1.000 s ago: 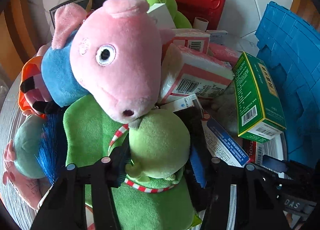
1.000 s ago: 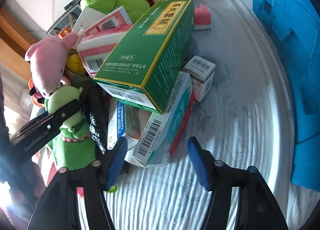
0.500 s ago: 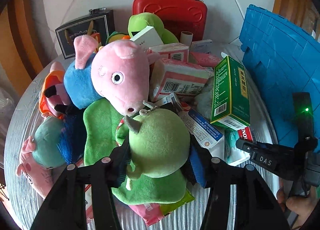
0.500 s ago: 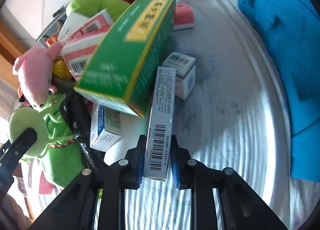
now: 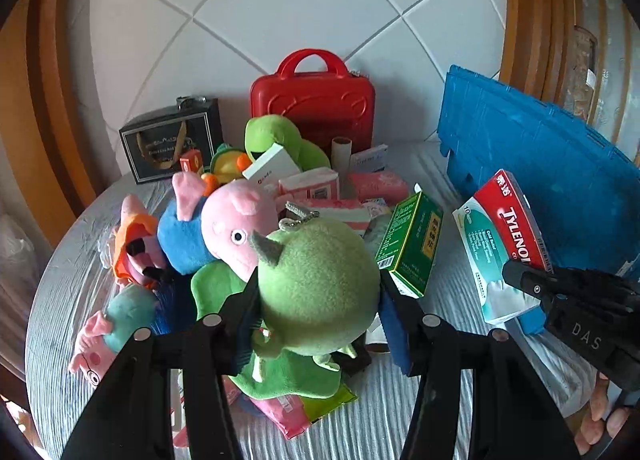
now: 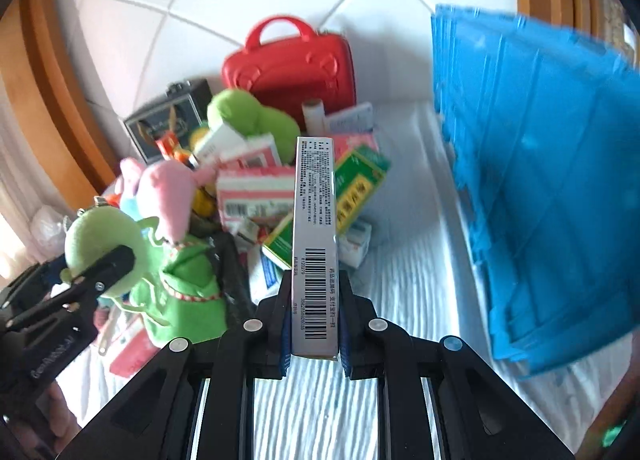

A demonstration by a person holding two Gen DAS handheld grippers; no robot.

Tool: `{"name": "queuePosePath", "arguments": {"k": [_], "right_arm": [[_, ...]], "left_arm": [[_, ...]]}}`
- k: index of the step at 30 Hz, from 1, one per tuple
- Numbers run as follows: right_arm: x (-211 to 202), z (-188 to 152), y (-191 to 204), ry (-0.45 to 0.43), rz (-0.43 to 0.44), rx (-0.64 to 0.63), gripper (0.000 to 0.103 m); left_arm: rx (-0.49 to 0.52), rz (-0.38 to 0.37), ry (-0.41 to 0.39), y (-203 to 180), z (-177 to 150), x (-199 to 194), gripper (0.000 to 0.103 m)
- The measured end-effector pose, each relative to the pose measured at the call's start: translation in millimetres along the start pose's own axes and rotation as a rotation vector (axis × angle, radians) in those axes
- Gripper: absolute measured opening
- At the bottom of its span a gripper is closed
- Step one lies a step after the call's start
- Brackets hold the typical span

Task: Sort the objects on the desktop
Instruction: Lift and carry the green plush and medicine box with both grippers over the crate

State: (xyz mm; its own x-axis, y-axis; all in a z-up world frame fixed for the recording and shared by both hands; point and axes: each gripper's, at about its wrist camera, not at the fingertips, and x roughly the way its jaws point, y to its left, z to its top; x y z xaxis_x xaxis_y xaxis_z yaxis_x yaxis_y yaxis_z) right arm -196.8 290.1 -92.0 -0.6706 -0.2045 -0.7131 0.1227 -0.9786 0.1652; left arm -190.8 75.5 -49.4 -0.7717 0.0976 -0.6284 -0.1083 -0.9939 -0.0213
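On the far left of the round table (image 5: 60, 300), which has a wrinkly striped cloth, lies a small teal and pink plush pig (image 5: 116, 320). Next to it is a soft orange and pink toy (image 5: 134, 248). Behind them, by the tiled wall, stands a black gift box (image 5: 172, 143) with flat sides and a gold picture on it.

Then comes the fuzzy pink pig plush (image 5: 236, 219) with a blue body, lying on the pile. In front of it the left gripper (image 5: 316, 308) squeezes the round head of a green dinosaur plush (image 5: 316, 284). Its blue pads (image 5: 394, 324) press into both sides of the soft head, which has a little gray horn and a silver bead chain on top. The toy's body hangs down over a crinkly pink packet (image 5: 288, 416).

In the middle at the back stands a hard, shiny red case (image 5: 312, 107) with a curved handle. A big green plush (image 5: 272, 135) leans in front of it, with pink and white cardboard boxes (image 5: 316, 195) all around. A green medicine box (image 5: 412, 244) with yellow edges lies tipped on the heap.

To the right, the right gripper (image 6: 314, 336) is clamped on a long, thin Tylenol box (image 6: 314, 244), held up above the table. From the left camera its red and teal face shows (image 5: 500, 244). From the right camera its gray side with a barcode shows.

On the far right stands a blue plastic crate (image 5: 540, 171) with ribbed sides.
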Motion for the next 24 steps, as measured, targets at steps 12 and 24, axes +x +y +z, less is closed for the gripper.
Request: {"name": "queuePosePath", "arguments": {"k": [12,24], "right_arm": [[-116,14,20,-0.287,-0.046,-0.041,0.018],[-199,44,-80,-0.449,-0.131,0.025,0.018]], "left_arm": [[0.046,-0.043,-0.19,-40,20,-70,0.052],[0.133,-0.104,-0.306,-167,68,-88,0.052]]}}
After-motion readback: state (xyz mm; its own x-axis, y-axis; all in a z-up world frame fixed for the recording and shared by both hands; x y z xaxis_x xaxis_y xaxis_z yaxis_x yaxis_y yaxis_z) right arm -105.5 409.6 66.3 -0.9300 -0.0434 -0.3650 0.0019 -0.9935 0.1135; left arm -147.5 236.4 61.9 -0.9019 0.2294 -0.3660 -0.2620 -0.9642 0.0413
